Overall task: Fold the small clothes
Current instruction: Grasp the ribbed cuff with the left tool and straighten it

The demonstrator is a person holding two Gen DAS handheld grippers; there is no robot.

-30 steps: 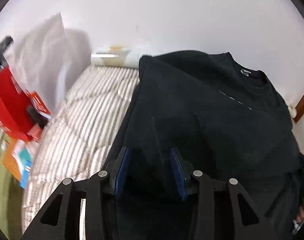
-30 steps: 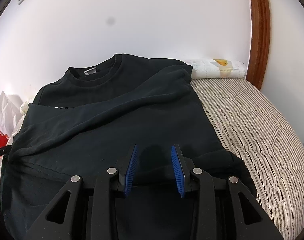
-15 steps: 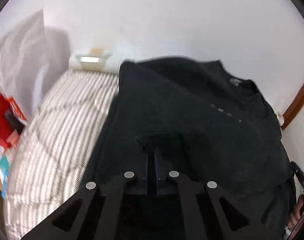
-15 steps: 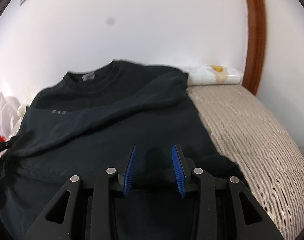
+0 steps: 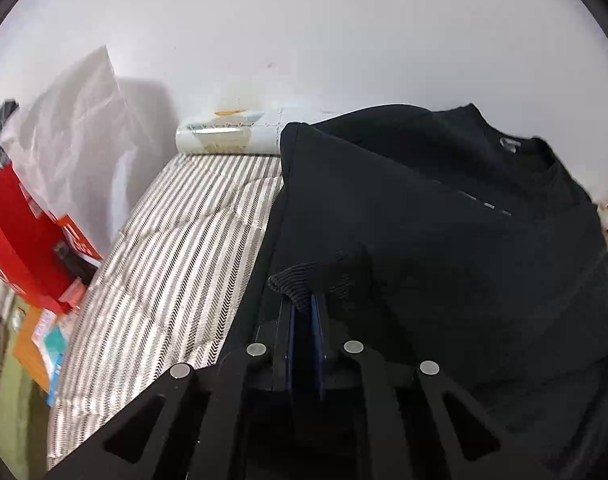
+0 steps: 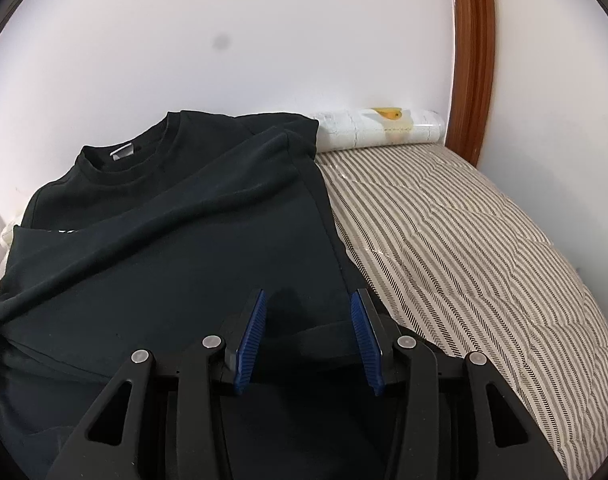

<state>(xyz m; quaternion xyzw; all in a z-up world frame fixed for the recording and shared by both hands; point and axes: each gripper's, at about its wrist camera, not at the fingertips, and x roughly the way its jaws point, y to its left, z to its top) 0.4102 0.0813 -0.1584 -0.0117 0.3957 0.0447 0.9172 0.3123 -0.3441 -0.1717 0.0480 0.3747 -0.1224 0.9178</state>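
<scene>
On the striped bed cover [image 6: 464, 248] lies the black sweatshirt [image 6: 163, 240], its long axis running from the grippers toward the wall, with the collar [image 6: 123, 160] at the far end; one sleeve [image 6: 151, 216] is folded across the chest. The left gripper [image 5: 304, 312] has its jaws pressed together on the ribbed cuff [image 5: 291, 280]; the right gripper [image 6: 308, 324] hangs with jaws spread over the near hem, holding nothing. I think the thin pinch may slip when lifted, and the sleeve may then drop crooked.
</scene>
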